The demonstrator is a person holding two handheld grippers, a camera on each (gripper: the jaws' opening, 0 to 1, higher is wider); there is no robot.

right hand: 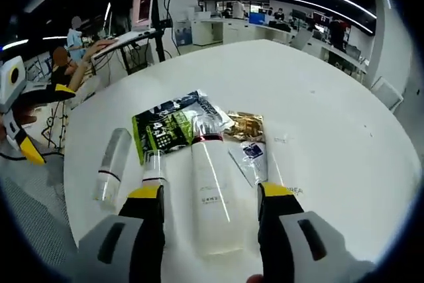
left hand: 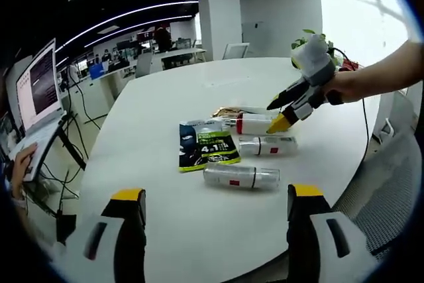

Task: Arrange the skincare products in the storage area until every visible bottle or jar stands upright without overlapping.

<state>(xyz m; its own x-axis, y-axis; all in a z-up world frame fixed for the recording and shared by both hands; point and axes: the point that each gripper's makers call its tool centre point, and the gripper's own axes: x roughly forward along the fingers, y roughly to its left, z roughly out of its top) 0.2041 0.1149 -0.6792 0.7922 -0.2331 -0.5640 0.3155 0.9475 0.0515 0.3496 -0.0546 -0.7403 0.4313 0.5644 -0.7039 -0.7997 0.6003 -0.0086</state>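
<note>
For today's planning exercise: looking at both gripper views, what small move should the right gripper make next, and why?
Probably lower and close the right gripper on the white bottle. That bottle lies flat on the table, lined up between the open jaws, so gripping it comes before standing it upright.

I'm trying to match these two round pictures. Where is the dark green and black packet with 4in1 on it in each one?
Left gripper view: the green packet lies flat on the white table, centre of picture, left of the lying bottles.
Right gripper view: it is left of centre, above the left jaw, beside the large white bottle.
Shared landmark: the gold sachet next to the packet.
</note>
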